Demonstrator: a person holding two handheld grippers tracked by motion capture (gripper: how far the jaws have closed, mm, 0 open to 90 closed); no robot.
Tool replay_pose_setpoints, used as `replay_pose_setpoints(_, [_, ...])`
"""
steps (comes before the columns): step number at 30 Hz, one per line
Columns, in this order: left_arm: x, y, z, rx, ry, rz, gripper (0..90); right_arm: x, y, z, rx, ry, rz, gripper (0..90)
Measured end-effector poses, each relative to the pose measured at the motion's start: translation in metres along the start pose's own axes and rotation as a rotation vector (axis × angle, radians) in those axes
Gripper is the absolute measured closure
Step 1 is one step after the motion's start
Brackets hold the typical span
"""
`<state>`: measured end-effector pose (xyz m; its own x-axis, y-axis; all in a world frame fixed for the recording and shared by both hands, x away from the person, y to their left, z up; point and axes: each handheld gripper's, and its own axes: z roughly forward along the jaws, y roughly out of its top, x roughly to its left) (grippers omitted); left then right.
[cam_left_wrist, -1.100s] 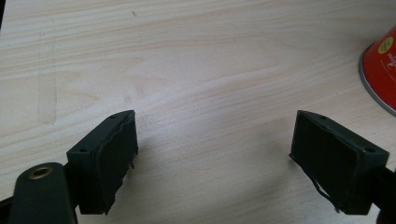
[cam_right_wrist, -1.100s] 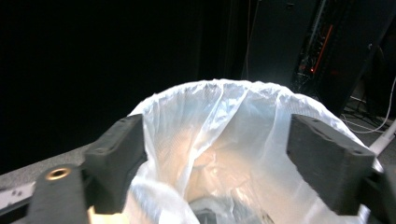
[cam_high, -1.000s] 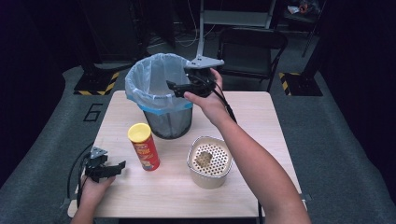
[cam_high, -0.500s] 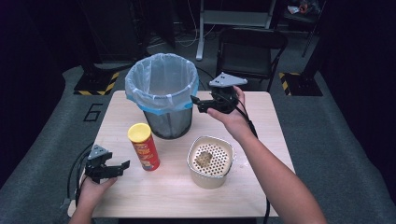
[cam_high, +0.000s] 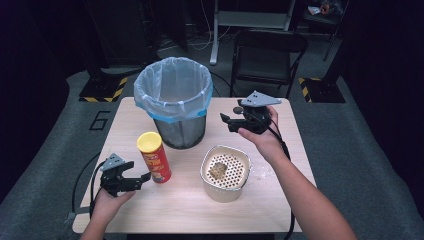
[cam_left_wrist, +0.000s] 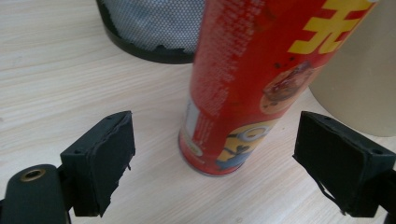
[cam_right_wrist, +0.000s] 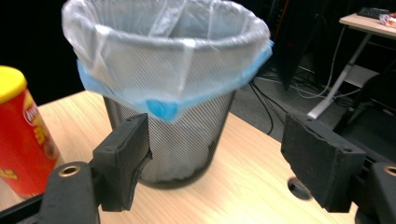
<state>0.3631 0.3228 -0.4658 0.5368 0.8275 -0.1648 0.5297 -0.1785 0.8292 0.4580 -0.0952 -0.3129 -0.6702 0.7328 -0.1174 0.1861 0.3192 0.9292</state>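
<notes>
A red chip can with a yellow lid stands upright on the wooden table, in front of a black mesh bin lined with a clear and blue bag. My left gripper sits low just left of the can, open, and the can stands a little beyond its two pads without touching them. My right gripper hangs open and empty in the air to the right of the bin, pointing at it. The bin and the can lie beyond its jaws.
A cream perforated container holding a brownish lump stands at the table's front centre, right of the can; its wall shows beside the can. A black chair and a desk frame stand behind the table.
My right gripper has drawn away from over the bin's rim, moving right and down to the bin's right side. My left gripper has edged right and up toward the can.
</notes>
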Motion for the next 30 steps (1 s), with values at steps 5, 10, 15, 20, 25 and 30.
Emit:
replay_pose_setpoints(5, [-0.005,0.002,0.008,0.023,-0.020,0.009,12.7,-0.006,-0.012,-0.007,0.018,-0.017,0.011,23.3])
replay_pose_setpoints(10, [-0.006,0.003,0.018,0.030,-0.037,0.011,13.3,-0.014,-0.034,-0.017,0.033,-0.046,0.030,23.3])
replay_pose_setpoints(15, [-0.010,0.003,0.027,0.024,-0.037,0.012,13.5,-0.022,-0.059,-0.029,0.049,-0.077,0.070,23.3])
replay_pose_setpoints(20, [-0.011,0.005,0.033,-0.002,-0.031,0.004,13.6,-0.028,-0.087,-0.040,0.060,-0.103,0.121,23.7])
replay_pose_setpoints(25, [-0.010,0.005,0.036,-0.008,-0.038,-0.009,14.6,-0.027,-0.110,-0.043,0.081,-0.123,0.140,24.8])
replay_pose_setpoints(30, [-0.010,0.006,0.040,-0.013,-0.044,-0.026,15.2,-0.026,-0.135,-0.047,0.113,-0.147,0.149,25.0])
